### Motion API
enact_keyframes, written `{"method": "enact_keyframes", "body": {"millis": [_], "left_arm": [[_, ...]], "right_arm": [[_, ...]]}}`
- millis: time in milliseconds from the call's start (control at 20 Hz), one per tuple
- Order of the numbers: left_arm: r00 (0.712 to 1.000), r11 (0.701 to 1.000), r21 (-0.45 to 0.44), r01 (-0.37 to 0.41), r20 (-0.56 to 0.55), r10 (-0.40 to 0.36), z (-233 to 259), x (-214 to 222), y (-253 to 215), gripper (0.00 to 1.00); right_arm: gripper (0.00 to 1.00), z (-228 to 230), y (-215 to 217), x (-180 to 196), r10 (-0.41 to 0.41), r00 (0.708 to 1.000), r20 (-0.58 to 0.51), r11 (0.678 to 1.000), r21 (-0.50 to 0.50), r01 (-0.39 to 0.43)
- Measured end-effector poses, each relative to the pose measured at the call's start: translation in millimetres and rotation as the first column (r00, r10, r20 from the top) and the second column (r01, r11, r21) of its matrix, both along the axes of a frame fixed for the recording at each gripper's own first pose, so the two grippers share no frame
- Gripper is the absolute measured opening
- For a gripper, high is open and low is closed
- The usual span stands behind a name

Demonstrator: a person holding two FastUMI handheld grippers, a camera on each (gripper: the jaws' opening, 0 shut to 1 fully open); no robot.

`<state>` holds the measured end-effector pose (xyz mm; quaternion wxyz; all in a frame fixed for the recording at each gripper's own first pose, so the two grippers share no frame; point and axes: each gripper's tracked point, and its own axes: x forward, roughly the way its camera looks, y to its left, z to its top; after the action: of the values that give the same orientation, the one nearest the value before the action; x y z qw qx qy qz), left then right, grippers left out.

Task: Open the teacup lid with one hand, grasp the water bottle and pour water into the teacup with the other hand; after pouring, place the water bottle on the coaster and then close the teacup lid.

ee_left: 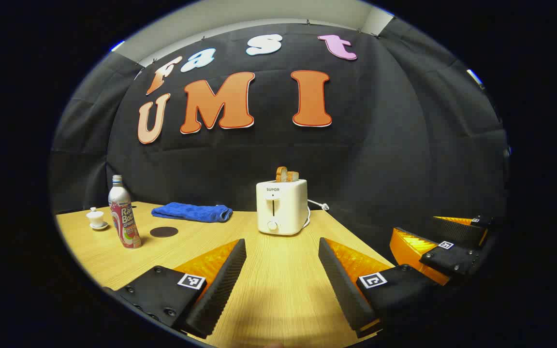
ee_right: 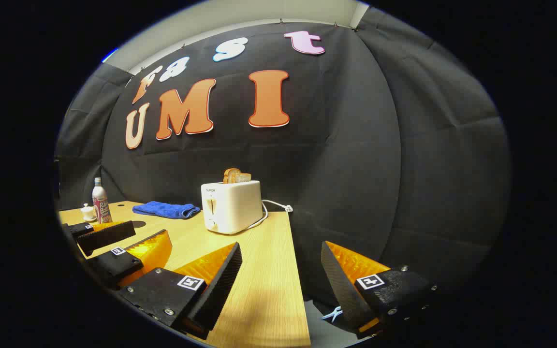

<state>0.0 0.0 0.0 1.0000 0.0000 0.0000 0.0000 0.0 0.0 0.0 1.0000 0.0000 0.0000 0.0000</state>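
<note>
A small white teacup (ee_left: 96, 218) with its lid on stands on a saucer at the far left of the wooden table (ee_left: 278, 285). Just right of it stands an upright water bottle (ee_left: 123, 213) with a colourful label and silver cap. A dark round coaster (ee_left: 164, 232) lies flat to the bottle's right. My left gripper (ee_left: 282, 251) is open over bare table, well short of these things. In the right gripper view the teacup (ee_right: 87, 212), bottle (ee_right: 100, 201) and coaster (ee_right: 138, 224) sit far left. My right gripper (ee_right: 282, 252) is open at the table's right edge.
A white toaster (ee_left: 281, 207) with bread slices in it stands mid-table, its cord trailing right. A folded blue cloth (ee_left: 192, 212) lies behind the coaster. The table's right edge (ee_right: 298, 290) drops off under my right gripper. The left gripper (ee_right: 114, 244) shows at the left of the right gripper view.
</note>
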Motion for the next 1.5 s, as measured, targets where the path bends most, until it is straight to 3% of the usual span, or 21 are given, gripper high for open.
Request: {"method": "enact_keyframes", "body": {"millis": [300,400,550,650,700,800,1000,1050,1150,1300,1400,1500], "left_arm": [[1.000,1.000,-0.008,0.000,-0.012,0.000,-3,13,0,0.99],[0.996,1.000,-0.002,-0.001,-0.085,0.000,-18,25,-1,1.00],[0.993,1.000,0.007,0.006,-0.118,-0.005,-19,55,-2,1.00],[0.996,1.000,-0.022,-0.016,-0.087,0.014,-11,76,9,1.00],[0.998,0.998,-0.049,-0.030,-0.063,0.027,-2,83,17,0.94],[0.998,0.993,-0.105,-0.063,-0.002,0.063,32,96,46,1.00],[1.000,0.991,-0.133,0.003,0.029,0.001,77,105,97,0.98],[0.999,0.991,-0.128,0.031,0.038,-0.027,87,104,113,0.94],[0.997,0.993,-0.094,0.066,0.054,-0.061,104,98,157,1.00],[0.992,0.995,-0.060,0.083,0.098,-0.077,133,75,228,1.00],[0.988,0.993,-0.057,0.102,0.124,-0.094,151,62,275,0.98],[0.987,0.990,-0.077,0.120,0.117,-0.111,157,49,323,1.00]], "right_arm": [[0.99,1,1,1,0.002,1.000,0.005,1.000,0.000,-0.002],[0.98,-1,0,7,0.003,1.000,0.003,1.000,0.001,-0.003],[0.99,-3,-8,48,-0.024,0.999,-0.048,0.999,0.036,0.026],[1.00,8,-23,65,-0.106,0.994,-0.001,0.994,0.019,0.106],[1.00,17,-37,69,-0.166,0.986,0.031,0.986,-0.010,0.167],[0.99,48,-56,71,-0.233,0.970,0.076,0.968,-0.074,0.238],[0.99,127,-70,30,-0.328,0.924,0.197,0.930,-0.104,0.353],[0.99,146,-65,13,-0.345,0.910,0.229,0.918,-0.121,0.378],[1.00,177,-52,-22,-0.381,0.883,0.274,0.885,-0.166,0.434],[1.00,210,-4,-68,-0.414,0.852,0.322,0.842,-0.219,0.492],[0.98,225,49,-85,-0.394,0.847,0.357,0.855,-0.197,0.480],[0.94,220,105,-84,-0.335,0.880,0.336,0.909,-0.131,0.395]]}}
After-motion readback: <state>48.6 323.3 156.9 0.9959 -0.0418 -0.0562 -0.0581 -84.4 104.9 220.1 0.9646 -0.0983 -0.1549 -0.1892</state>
